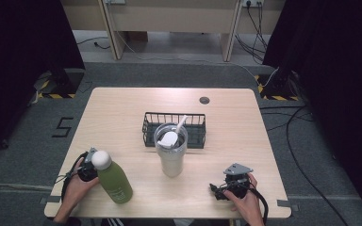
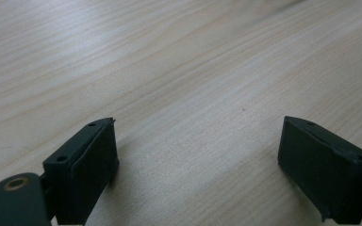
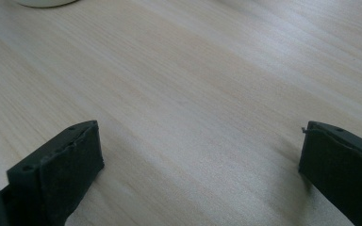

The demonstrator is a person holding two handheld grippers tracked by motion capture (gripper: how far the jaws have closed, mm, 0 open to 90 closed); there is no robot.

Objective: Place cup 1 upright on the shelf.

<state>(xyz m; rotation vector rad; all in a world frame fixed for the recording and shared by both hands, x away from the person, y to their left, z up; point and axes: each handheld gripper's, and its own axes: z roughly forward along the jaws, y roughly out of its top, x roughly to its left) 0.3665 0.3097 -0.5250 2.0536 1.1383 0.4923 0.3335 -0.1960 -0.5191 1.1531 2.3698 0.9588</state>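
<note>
A person is sitting at the near edge of the desk (image 1: pixel 122 108), a hand-held gripper in each hand. The left hand-held gripper (image 1: pixel 87 165) is resting low near the front left corner, and in the left gripper view its jaws are standing wide apart over bare wood, gripping nothing. A green bottle (image 1: pixel 114 181) with a white cap is standing just beside it, leaning slightly; whether the two are touching I cannot tell. The right hand-held gripper (image 1: pixel 226 184) is sitting near the front right of the desk, well apart from the bottle, and in the right gripper view its jaws are likewise spread open above the wood grain, holding nothing. Between the two, toward the middle of the desk, a pale tumbler (image 1: pixel 171 150) with a lid and straw is standing upright. Just behind it a black wire basket (image 1: pixel 151 126) is sitting. A small round grommet (image 1: pixel 204 100) is showing near the far edge.
</note>
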